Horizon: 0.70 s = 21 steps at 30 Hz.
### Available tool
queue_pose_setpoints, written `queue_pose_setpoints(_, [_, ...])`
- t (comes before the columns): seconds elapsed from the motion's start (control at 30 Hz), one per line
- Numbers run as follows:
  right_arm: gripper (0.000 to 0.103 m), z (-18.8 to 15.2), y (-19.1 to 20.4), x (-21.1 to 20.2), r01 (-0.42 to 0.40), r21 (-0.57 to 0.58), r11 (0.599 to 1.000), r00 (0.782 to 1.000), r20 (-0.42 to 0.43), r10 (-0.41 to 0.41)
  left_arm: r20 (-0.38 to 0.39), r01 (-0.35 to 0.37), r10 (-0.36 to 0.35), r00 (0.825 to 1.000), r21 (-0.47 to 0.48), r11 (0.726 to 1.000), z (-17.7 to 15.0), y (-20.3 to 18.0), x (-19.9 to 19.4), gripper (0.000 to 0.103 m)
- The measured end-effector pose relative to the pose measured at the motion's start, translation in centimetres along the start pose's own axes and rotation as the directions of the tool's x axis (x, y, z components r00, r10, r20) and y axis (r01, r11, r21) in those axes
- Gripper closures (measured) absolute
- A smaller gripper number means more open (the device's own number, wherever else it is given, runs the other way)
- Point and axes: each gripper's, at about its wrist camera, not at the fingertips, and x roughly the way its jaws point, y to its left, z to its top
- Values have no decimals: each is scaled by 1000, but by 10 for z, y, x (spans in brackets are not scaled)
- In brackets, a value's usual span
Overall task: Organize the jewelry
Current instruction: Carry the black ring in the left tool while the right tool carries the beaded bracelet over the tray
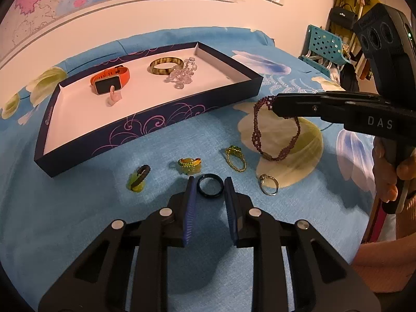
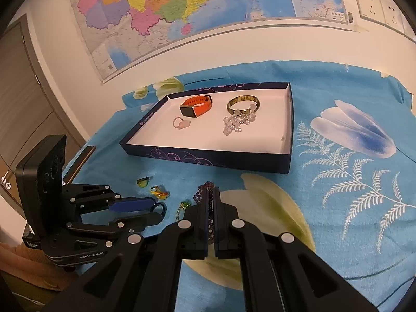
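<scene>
On a blue flowered cloth (image 2: 338, 156) a shallow dark box (image 1: 145, 132) is set, and an orange watch (image 1: 110, 78), a brown bangle (image 1: 166, 65), a clear bead bracelet (image 1: 183, 74) and a small pink ring (image 1: 113, 98) are kept inside it. Just in front of the box, a row of rings is laid out: a green and dark ring (image 1: 138, 180), an orange and green ring (image 1: 189, 166), a beaded green ring (image 1: 235, 159) and a silver ring (image 1: 269, 184). A black ring (image 1: 210, 185) is flanked by the blue pads of the left hand-held gripper (image 1: 210, 189), which stand narrowly apart beside it; whether it is pinched cannot be told. A dark red beaded bracelet (image 1: 262, 130) is clamped in the closed right hand-held gripper (image 2: 213, 200) and hangs down to the cloth.
</scene>
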Motion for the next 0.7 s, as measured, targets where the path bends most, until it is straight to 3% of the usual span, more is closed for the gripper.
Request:
queue_pose_setpoints(0.27, [101,5,7,-8,-7,-13,1000,1000,27,7,45,30,-28,999,-36,999,0,7,-18,81])
queue_pose_setpoints(0.7, [101,22,18,-14,-24,-44,999,997,72,27,156,2,7,988,-58,998,19,24,-58,81])
